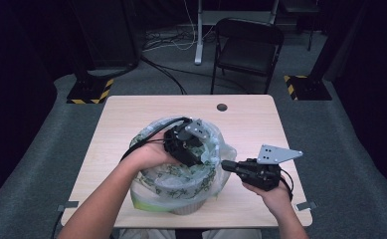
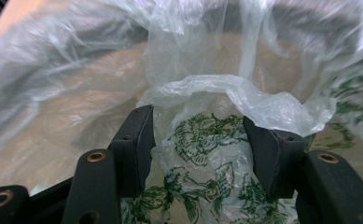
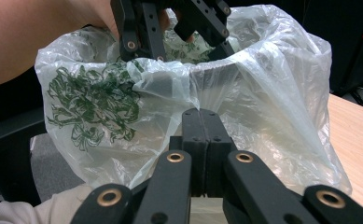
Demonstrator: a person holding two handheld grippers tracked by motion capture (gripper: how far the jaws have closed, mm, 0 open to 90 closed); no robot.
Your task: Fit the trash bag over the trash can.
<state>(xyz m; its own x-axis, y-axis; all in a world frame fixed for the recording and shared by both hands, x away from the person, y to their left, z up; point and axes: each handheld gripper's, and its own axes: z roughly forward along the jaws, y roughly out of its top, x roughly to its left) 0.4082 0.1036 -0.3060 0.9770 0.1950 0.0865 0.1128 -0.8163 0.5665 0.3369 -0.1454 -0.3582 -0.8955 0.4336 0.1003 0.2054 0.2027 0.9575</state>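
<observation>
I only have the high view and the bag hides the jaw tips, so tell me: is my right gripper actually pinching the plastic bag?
Observer: Yes. In the right gripper view the right gripper has its jaws closed together, and the film of the plastic bag runs taut into them.
Operator: And the left one, down inside the bag?
Observer: The left gripper has its jaws apart. A crumpled fold of the green-printed film lies loose between them and is not clamped.
</observation>
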